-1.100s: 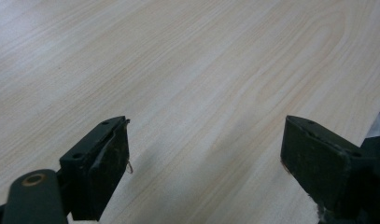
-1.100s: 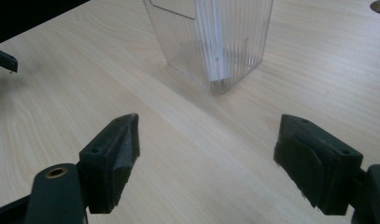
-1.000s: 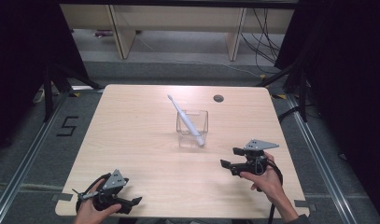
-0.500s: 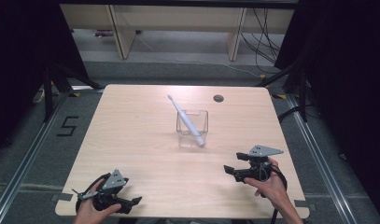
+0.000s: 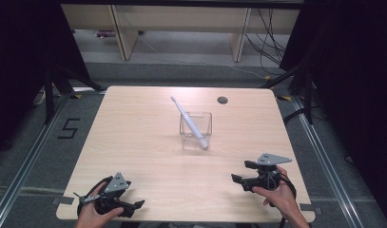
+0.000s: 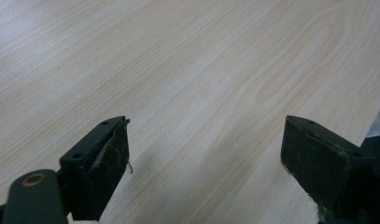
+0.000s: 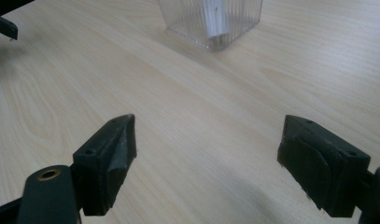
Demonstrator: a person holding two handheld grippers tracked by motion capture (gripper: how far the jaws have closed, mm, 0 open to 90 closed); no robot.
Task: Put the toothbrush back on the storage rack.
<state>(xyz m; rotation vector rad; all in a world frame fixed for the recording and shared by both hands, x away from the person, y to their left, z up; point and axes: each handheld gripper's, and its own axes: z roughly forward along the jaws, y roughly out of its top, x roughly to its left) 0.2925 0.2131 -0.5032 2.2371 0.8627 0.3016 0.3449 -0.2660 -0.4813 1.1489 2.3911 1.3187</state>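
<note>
A clear ribbed square cup (image 5: 196, 131) stands mid-table with a white toothbrush (image 5: 187, 118) leaning in it, head up and to the far left. In the right gripper view the cup (image 7: 187, 16) sits at the top edge, with the toothbrush handle's end (image 7: 214, 21) blurred behind its wall. My right gripper (image 5: 241, 171) hovers open near the front right of the table, jaws pointing left, well short of the cup; its jaws (image 7: 208, 135) hold nothing. My left gripper (image 5: 134, 208) rests open at the front left edge, over bare wood (image 6: 206, 140).
A small dark round hole (image 5: 222, 100) sits in the wooden table (image 5: 134, 123) near the far edge. A tip of the left gripper (image 7: 3, 23) pokes into the right gripper view's top left. Floor rails flank the table; shelving and cables lie beyond it.
My right gripper has drawn back from the cup toward the table's near edge, still open. The left gripper, cup and toothbrush have stayed put.
</note>
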